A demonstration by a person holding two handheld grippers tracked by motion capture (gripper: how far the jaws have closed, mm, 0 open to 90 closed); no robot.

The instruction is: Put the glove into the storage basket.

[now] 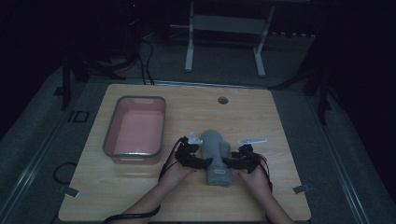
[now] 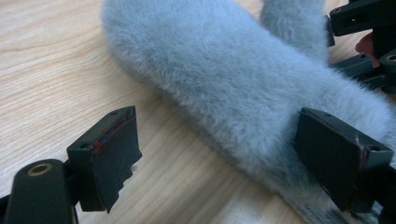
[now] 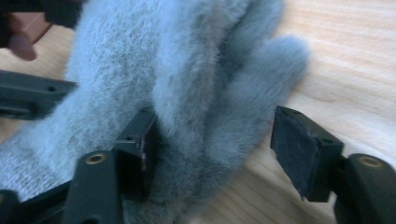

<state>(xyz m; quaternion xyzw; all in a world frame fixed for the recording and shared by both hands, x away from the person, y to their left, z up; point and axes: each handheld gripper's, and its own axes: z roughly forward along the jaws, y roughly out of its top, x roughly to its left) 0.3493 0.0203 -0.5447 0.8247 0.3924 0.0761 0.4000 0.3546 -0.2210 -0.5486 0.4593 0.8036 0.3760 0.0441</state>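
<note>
Here, on the desk [image 1: 140,196] beside the pink tub [image 1: 135,129], the grey mitten [image 1: 215,156] lies flat with both tongs, left tongs [image 1: 207,162] and right tongs [image 1: 226,162], apart astride its edges, so next comes closing on the fur.

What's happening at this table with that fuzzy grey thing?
A person is working on a grey fluffy mitten lying on a wooden table, with a pair of tongs in each hand. The left tongs and the right tongs come at its cuff end from either side, jaws open around the fur, not yet clamped. A pink tub sits at the left.
</note>
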